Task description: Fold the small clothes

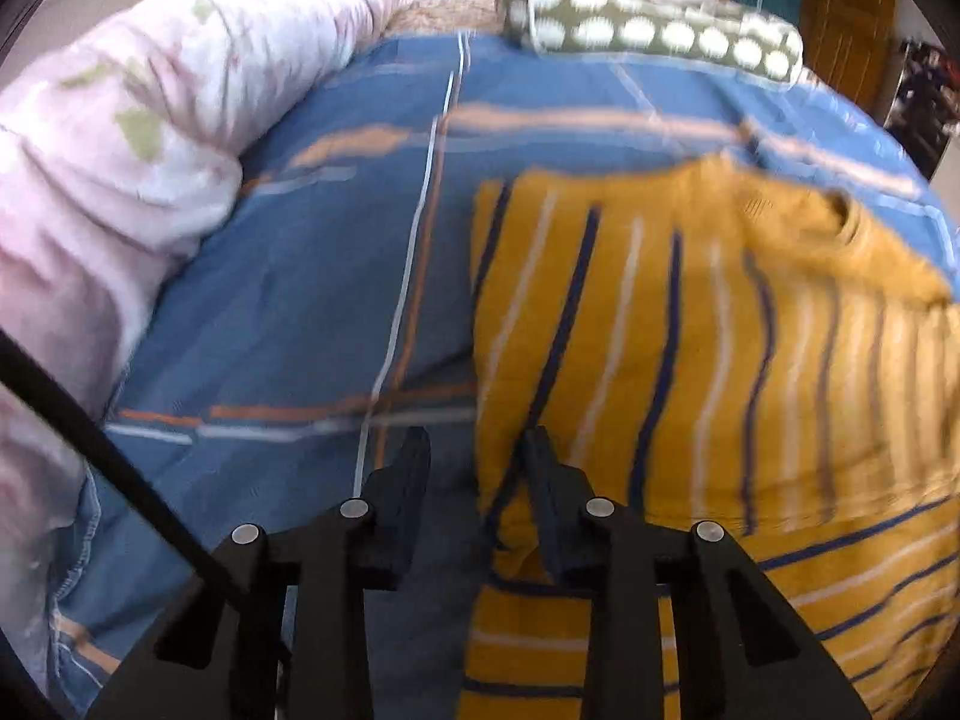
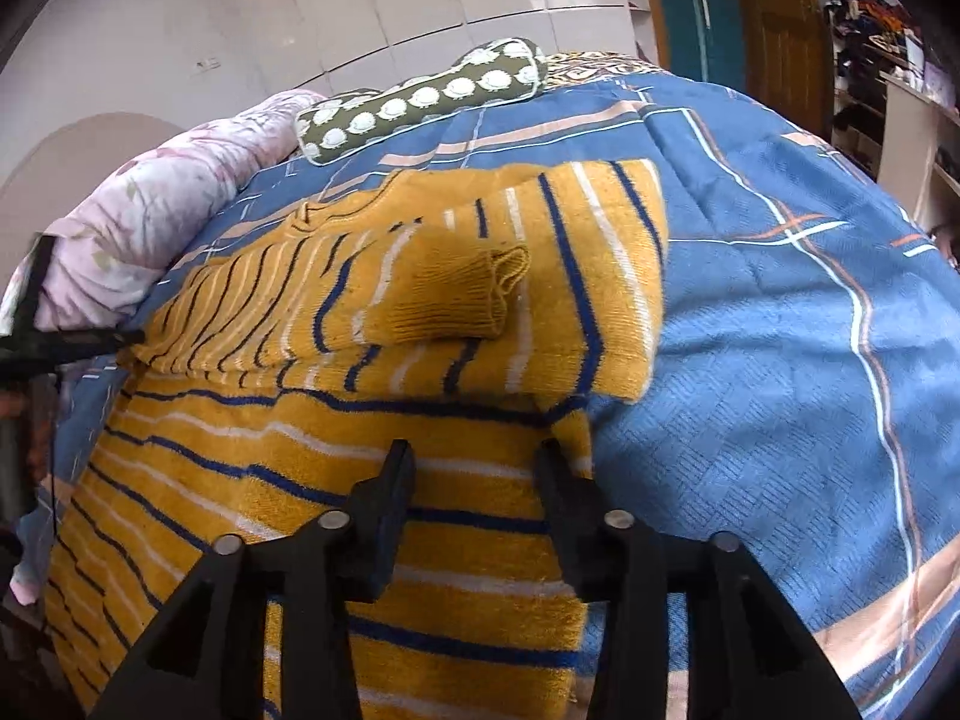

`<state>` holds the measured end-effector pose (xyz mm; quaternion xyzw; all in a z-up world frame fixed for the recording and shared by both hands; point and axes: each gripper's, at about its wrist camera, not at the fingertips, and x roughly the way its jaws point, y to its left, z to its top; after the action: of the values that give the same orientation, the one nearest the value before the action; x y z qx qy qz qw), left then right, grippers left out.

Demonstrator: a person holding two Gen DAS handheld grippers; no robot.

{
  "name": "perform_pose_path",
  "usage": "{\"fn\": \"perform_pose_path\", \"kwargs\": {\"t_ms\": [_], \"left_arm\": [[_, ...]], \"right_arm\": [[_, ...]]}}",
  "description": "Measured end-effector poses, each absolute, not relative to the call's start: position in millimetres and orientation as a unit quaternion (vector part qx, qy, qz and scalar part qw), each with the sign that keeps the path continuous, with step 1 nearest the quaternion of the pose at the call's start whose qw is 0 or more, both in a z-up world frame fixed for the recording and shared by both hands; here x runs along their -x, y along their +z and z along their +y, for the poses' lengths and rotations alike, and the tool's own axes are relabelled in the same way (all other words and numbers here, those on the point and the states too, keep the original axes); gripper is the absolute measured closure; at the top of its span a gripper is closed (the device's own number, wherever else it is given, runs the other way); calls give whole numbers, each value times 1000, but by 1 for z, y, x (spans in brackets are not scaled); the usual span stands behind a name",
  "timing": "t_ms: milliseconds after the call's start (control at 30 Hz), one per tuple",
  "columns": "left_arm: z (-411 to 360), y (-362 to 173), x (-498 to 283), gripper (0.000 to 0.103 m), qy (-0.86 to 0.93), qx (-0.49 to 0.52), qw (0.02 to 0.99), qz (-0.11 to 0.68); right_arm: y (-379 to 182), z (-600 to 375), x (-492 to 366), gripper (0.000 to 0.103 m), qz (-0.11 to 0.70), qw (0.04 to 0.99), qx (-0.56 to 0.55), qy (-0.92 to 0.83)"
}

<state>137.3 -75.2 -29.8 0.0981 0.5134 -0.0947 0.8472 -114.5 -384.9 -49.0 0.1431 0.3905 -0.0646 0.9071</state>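
A mustard-yellow sweater (image 2: 336, 480) with blue and white stripes lies on the blue bed cover (image 2: 780, 360), both sides folded inward. One sleeve cuff (image 2: 456, 294) rests on top of the folded body. In the left wrist view the sweater (image 1: 690, 360) fills the right half. My left gripper (image 1: 477, 444) is open at the sweater's left edge, its right finger over the fabric and its left finger over the cover. My right gripper (image 2: 474, 456) is open and empty above the sweater's lower right part, near its right edge.
A pink floral duvet (image 1: 120, 150) is bunched along the left side of the bed. A green bolster with white dots (image 1: 648, 30) lies at the far end. Bare blue cover (image 1: 288, 300) lies left of the sweater. A wooden door and shelves (image 2: 888, 90) stand at the right.
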Motion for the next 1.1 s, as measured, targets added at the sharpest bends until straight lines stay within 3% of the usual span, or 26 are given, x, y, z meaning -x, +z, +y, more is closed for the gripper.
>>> {"fn": "perform_pose_path", "kwargs": {"t_ms": [200,300,433,567,900,1100], "left_arm": [[-56,-27,-104,71,-80,-137,861,483],[-36,-30,-85,71,-112,-83,847,514],[-9,-28,-68,51,-137,12,838,528],[9,-35,-56,39,-180,119,810,546],[24,-41,-3,38,-249,225,763,552],[30,-37,26,39,-265,223,750,564]], "right_arm": [[-49,-380,111,39,393,909,-129,-55],[-49,-379,110,37,393,909,-125,-55],[-49,-379,110,36,392,909,-129,-52],[-49,-380,111,36,392,910,-128,-53],[-49,-381,119,36,386,909,-144,-60],[-45,-397,145,36,375,894,-238,-53]]}}
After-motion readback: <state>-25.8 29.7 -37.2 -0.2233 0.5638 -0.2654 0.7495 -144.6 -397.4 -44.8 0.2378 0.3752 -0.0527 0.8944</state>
